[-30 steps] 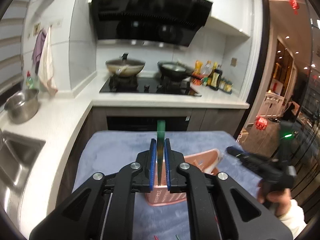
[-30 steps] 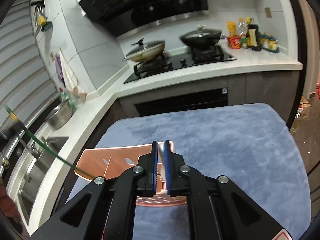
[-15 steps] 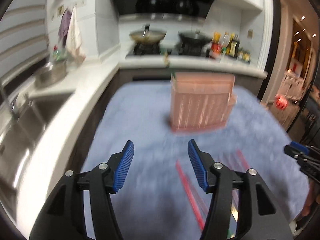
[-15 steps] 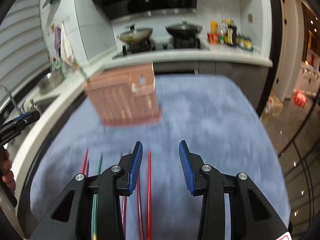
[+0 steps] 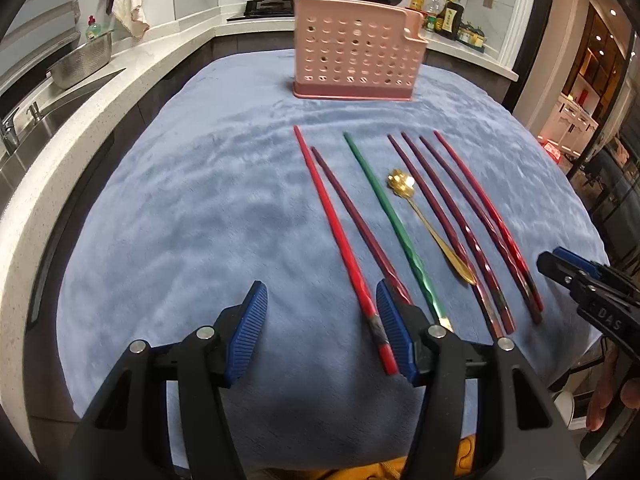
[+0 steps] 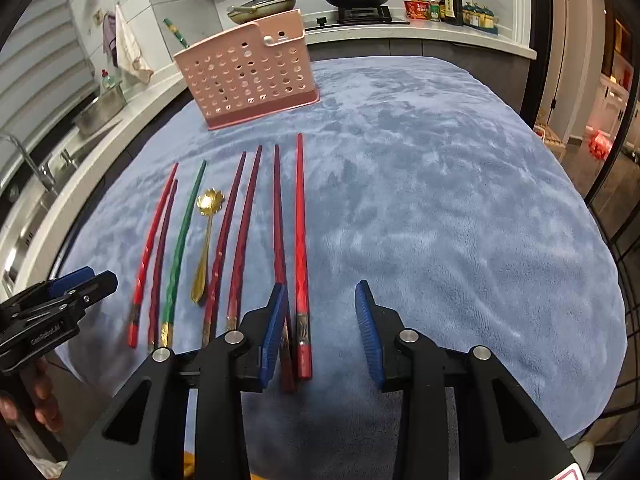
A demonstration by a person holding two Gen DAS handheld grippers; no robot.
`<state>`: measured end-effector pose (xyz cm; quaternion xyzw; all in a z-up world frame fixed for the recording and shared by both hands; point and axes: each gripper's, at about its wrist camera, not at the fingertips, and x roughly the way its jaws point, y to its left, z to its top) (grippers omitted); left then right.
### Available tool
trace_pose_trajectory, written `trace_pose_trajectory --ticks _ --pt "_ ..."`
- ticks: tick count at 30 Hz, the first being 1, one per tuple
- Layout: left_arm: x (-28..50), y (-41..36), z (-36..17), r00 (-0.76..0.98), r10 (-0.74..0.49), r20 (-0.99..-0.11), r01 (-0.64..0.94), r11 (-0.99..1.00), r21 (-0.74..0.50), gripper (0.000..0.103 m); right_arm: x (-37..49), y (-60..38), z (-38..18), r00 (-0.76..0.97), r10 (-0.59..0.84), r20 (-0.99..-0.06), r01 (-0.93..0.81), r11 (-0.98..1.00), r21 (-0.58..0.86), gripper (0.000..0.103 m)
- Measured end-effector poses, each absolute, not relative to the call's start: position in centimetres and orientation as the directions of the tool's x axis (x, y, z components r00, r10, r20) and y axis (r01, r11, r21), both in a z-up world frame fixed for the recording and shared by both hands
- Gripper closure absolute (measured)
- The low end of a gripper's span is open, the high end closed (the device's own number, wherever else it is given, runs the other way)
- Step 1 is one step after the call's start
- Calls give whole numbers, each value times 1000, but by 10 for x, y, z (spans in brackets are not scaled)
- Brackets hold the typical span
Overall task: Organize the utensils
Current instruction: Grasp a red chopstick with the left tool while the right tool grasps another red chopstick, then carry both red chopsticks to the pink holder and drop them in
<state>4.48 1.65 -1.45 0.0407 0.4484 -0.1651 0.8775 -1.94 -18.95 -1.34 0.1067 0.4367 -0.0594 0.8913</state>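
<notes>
On the blue cloth (image 5: 200, 184), chopsticks (image 5: 340, 236) in red, maroon and green are lying side by side with a gold spoon (image 5: 430, 222) among them, near my edge. Behind them the pink holder (image 5: 356, 52) is standing upright, one green stick (image 6: 176, 32) poking out. My left tongs (image 5: 320, 328) and right tongs (image 6: 320, 332) are both hovering spread, gripping nothing. Only the right view is showing the holder's notched side. Pans (image 6: 264, 2) are sitting on the stove behind.

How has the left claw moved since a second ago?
Yes. The left claw has pulled back from the pink utensil holder, which now stands far off across the blue cloth. It has let go of the green chopstick and is open.
</notes>
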Motion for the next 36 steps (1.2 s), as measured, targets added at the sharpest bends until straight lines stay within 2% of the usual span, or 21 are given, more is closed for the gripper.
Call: trace_pose_trajectory --ticks 4,23,26,28,30,32,36 --pt "41 12 -17 544 -238 -805 327 943 -58 49 -18 -184 -21 599 -18 -801 184 976 116 82" --pt "47 5 -42 481 -242 -842 348 935 -69 50 -14 -179 -36 574 -24 -819 167 982 88 87" --pt "45 5 -43 485 -239 -841 358 932 -59 56 -14 -179 -36 572 -23 -820 163 983 86 91" --pt "44 5 -41 484 -243 -841 370 927 -54 68 -15 -179 -37 571 -20 -821 158 984 87 94" --pt "42 5 -39 478 -253 -841 381 922 -60 85 -15 -178 -35 571 -16 -821 156 984 89 95" --pt "41 6 -38 471 -267 -841 391 918 -72 93 -15 -178 -34 575 -16 -818 156 984 90 95" --pt "39 6 -33 472 -283 -835 403 912 -82 96 -17 -177 -25 594 -13 -804 153 984 97 96"
